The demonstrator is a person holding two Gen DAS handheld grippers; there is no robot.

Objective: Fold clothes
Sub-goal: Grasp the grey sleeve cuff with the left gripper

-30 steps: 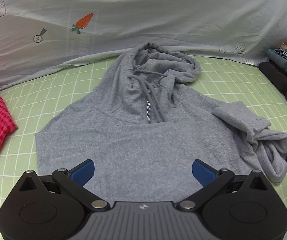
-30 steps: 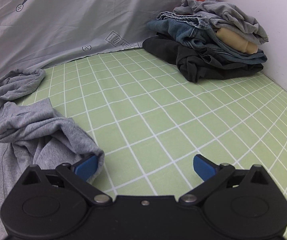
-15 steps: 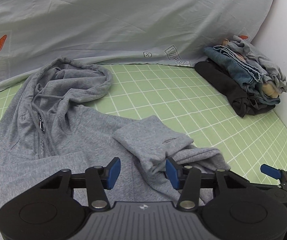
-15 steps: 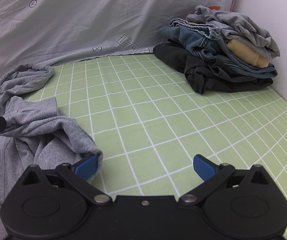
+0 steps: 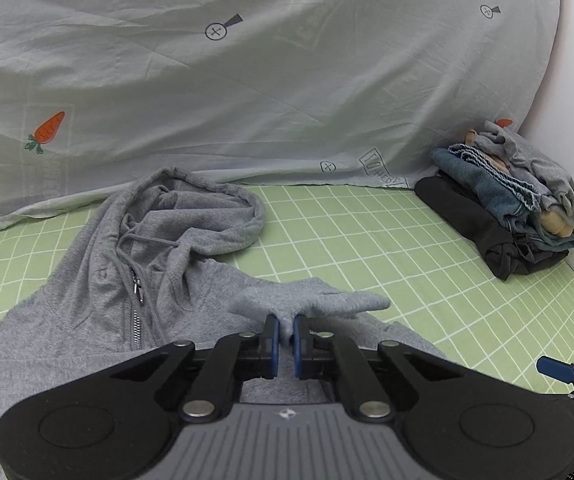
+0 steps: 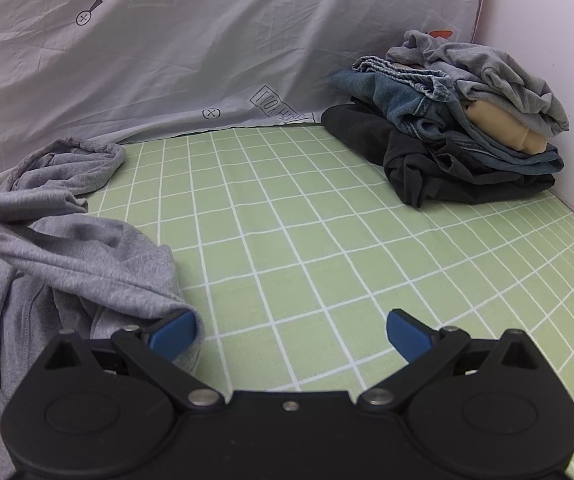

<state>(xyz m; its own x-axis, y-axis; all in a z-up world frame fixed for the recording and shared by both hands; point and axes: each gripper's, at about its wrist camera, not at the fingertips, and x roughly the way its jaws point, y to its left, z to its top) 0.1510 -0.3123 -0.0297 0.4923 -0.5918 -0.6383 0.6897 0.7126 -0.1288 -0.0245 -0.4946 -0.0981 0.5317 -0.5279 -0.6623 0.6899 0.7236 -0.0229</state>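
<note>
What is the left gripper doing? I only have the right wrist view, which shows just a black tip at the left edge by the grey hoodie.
Observer: The left gripper is shut on a pinch of the sleeve of the grey hoodie, which looks raised off the body.
Operator: Is the front zipped?
Observer: The zipper is closed below its pull, which hangs at the chest; above that the neck is open.
Operator: And the hood?
Observer: The hood lies opening-up near the sheet, with a drawstring across its opening.
</note>
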